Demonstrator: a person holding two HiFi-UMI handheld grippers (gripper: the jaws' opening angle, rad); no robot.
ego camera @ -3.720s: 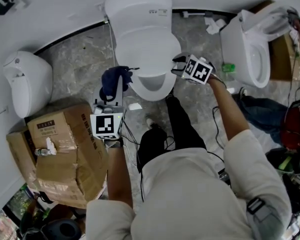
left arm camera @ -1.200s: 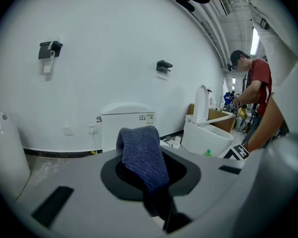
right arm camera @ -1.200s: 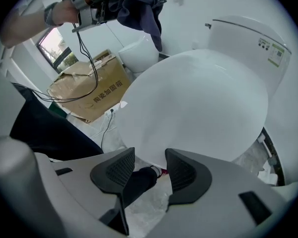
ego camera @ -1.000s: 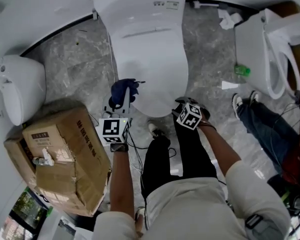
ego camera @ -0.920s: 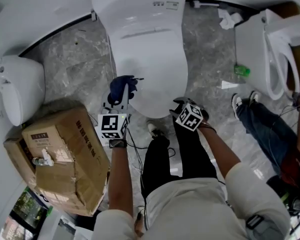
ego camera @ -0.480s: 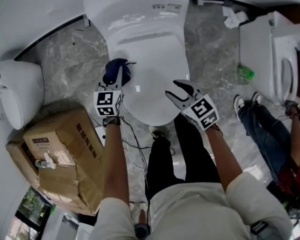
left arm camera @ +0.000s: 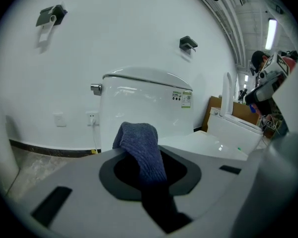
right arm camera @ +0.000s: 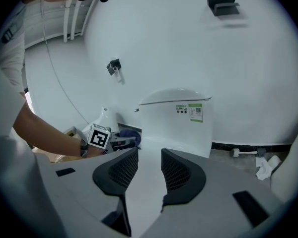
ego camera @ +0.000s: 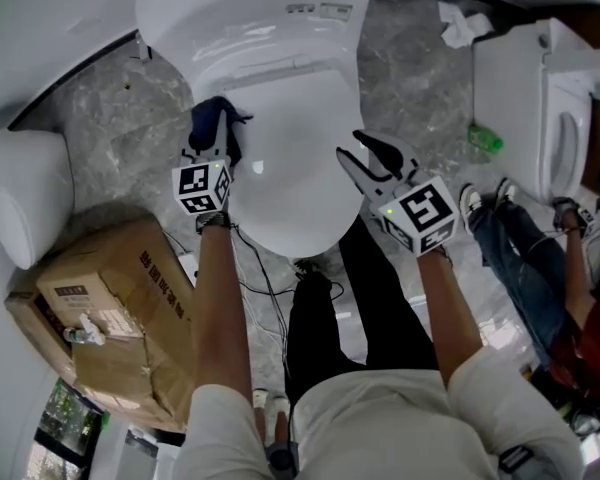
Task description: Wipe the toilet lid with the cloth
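The white toilet lid (ego camera: 285,163) lies closed below the tank (ego camera: 250,8). My left gripper (ego camera: 212,133) is shut on a dark blue cloth (ego camera: 213,118) at the lid's left edge, near the hinge. In the left gripper view the cloth (left arm camera: 140,147) hangs folded between the jaws, with the tank (left arm camera: 144,105) behind it. My right gripper (ego camera: 372,156) hovers over the lid's right side. Its jaws are closing, a gap still stands between them, and nothing is in it. The right gripper view (right arm camera: 145,170) shows the lid through that gap and the left gripper (right arm camera: 114,141) beyond.
A crumpled cardboard box (ego camera: 110,308) sits at the left front beside another white toilet (ego camera: 20,203). A third toilet (ego camera: 540,108) stands at the right, with a green bottle (ego camera: 483,138) on the floor and a person's legs (ego camera: 520,258) near it. Cables trail beneath me.
The left gripper carried the cloth from the toilet's front left up along the lid's left edge. The right gripper rose from the front rim to above the lid's right side, and its jaws narrowed.
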